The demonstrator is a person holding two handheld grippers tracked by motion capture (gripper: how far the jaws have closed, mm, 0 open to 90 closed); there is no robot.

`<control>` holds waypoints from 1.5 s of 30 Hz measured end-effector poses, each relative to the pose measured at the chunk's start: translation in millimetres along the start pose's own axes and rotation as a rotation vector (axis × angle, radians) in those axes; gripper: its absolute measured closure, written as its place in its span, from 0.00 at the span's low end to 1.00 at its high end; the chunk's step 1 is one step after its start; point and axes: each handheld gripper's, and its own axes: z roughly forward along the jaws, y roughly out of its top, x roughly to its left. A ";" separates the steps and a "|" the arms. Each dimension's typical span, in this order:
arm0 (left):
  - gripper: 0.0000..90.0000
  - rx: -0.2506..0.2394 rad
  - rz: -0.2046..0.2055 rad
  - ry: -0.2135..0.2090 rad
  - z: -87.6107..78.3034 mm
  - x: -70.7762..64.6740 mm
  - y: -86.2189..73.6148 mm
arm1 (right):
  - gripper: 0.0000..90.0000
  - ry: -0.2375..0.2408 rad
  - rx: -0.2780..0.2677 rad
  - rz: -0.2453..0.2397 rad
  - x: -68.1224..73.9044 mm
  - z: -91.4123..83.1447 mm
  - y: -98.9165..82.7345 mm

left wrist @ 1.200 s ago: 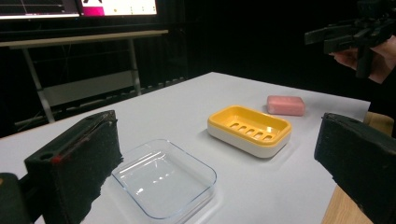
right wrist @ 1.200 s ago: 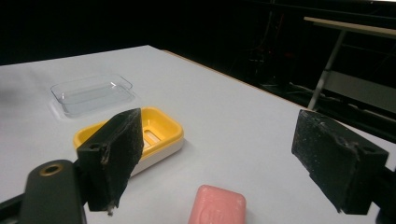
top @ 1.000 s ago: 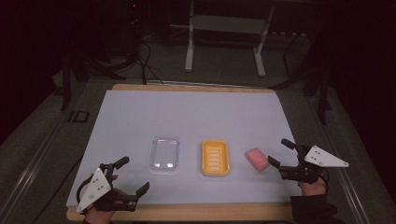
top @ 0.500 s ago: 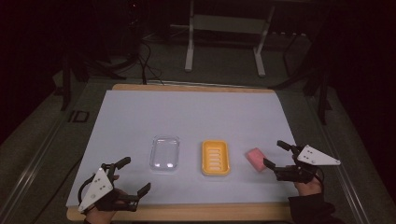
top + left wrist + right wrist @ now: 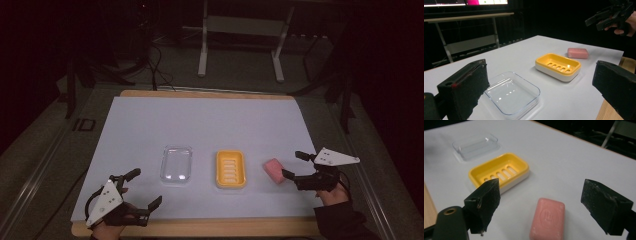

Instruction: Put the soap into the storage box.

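A: Dark room, metal table legs at the back, and a white sheet over the wooden desk (image 5: 200, 125).

B: Where is the soap from the jaws?

A: The pink soap bar (image 5: 274, 170) lies flat on the sheet, just ahead of the right gripper (image 5: 294, 165) and between the lines of its two jaws. In the right gripper view, the bar's long axis runs roughly along the reach, so the jaws face its long sides.

B: Gripping it?

A: No. Those jaws stand wide open, having just been closing a little, with the bar between them untouched.

B: And the other hand?

A: The left gripper (image 5: 145, 189) hangs open and empty near the clear dish (image 5: 176, 163), well apart from the soap. The yellow soap dish (image 5: 230, 169) sits just beyond the bar, so the right hand is much nearer.
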 end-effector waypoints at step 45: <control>0.01 0.052 -0.006 -0.031 1.7 -3.9 -1.1 | 0.16 0.034 0.901 0.218 -19.2 15.5 -22.3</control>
